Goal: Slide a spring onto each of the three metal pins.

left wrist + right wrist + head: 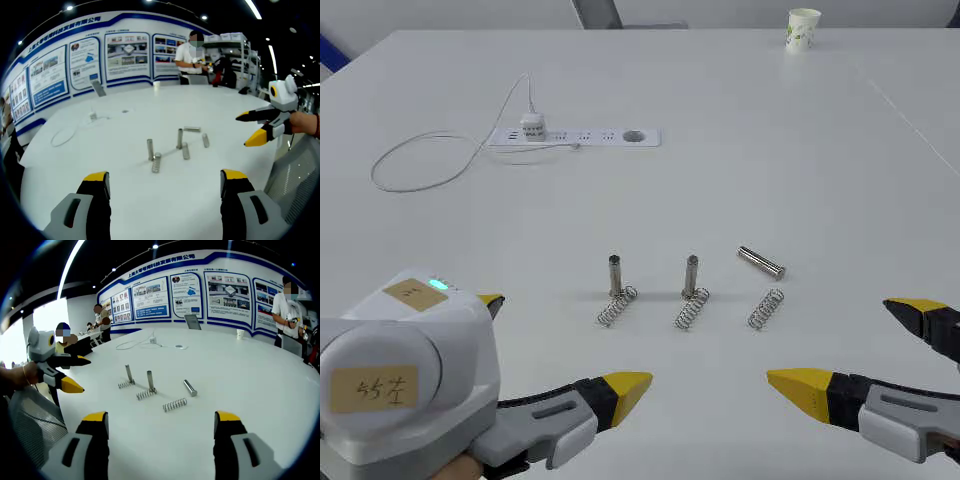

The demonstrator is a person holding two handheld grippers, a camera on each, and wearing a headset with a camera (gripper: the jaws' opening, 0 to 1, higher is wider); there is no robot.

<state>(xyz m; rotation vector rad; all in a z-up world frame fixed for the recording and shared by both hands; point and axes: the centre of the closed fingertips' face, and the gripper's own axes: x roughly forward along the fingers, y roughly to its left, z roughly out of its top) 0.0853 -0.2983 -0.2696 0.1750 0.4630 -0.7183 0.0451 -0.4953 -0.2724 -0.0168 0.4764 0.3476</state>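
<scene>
Three springs point(691, 309) lie loose in a row on the white table point(800, 150), toward its near edge. Just behind them two pins point(615, 275) stand upright, and the third pin point(761, 262) lies flat. Nearer the edge, the left gripper point(565, 342) and right gripper point(838, 342) hover with jaws spread wide, holding nothing. A power strip point(575, 136) sits farther back, and a paper cup point(803, 29) stands at the far edge.
</scene>
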